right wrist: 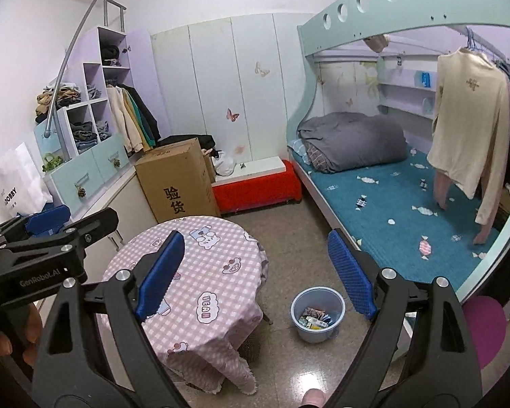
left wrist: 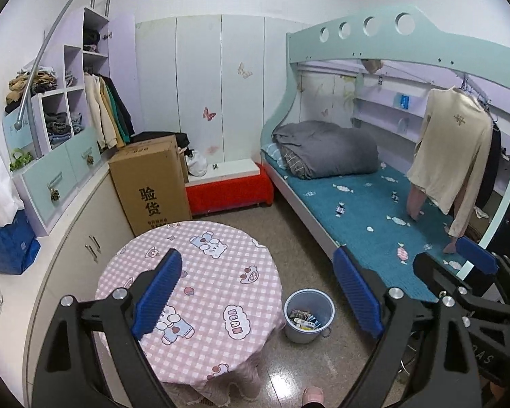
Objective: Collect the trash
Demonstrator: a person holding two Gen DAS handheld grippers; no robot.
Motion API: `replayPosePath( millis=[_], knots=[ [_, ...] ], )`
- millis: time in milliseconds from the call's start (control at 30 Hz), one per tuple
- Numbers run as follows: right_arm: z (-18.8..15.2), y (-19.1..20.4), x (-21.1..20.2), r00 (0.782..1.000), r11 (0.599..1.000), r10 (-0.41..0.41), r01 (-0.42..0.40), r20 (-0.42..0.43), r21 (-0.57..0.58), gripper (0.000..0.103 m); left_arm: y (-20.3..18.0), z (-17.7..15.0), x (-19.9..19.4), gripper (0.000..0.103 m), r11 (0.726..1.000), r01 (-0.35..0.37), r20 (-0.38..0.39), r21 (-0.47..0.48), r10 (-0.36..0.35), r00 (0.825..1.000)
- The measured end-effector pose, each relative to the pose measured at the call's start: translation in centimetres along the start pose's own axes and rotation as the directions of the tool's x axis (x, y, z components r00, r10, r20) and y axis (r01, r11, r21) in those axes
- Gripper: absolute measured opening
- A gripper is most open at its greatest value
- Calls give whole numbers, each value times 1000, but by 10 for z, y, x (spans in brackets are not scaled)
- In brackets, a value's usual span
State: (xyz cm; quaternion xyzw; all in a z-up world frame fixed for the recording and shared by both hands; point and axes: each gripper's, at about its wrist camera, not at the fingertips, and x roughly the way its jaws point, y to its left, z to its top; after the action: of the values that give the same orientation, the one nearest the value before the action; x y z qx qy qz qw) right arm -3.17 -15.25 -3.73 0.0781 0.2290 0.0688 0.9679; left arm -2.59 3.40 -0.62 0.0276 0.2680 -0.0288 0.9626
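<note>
A pale blue bin (left wrist: 309, 316) (right wrist: 318, 312) stands on the floor between the round table and the bed, with wrappers and packets inside. Two small dark wrappers (left wrist: 340, 209) (right wrist: 361, 200) lie on the teal bed cover (left wrist: 367, 224) among its candy prints. My left gripper (left wrist: 256, 253) hangs open over the table's right edge with nothing between its blue pads. My right gripper (right wrist: 255, 236) is open too and holds nothing, above the floor between the table and the bed. Each gripper shows at the edge of the other's view, the right gripper (left wrist: 459, 272) and the left gripper (right wrist: 47, 227).
The round table (left wrist: 200, 272) (right wrist: 200, 258) wears a pink checked cloth. Behind it stand a tall cardboard box (left wrist: 149, 183) and a red bench (left wrist: 227, 190). A cream shirt (left wrist: 452, 156) hangs over the bunk bed. Cabinets line the left wall. A person's slippered foot (left wrist: 312, 394) is at the bottom.
</note>
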Motion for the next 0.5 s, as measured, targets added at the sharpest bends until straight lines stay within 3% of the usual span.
replayPosePath(
  millis=[500],
  knots=[
    [-8, 4, -22, 999, 1000, -26, 26, 24, -3, 85, 2, -5, -20, 89, 999, 33, 41, 4, -33, 999]
  ],
)
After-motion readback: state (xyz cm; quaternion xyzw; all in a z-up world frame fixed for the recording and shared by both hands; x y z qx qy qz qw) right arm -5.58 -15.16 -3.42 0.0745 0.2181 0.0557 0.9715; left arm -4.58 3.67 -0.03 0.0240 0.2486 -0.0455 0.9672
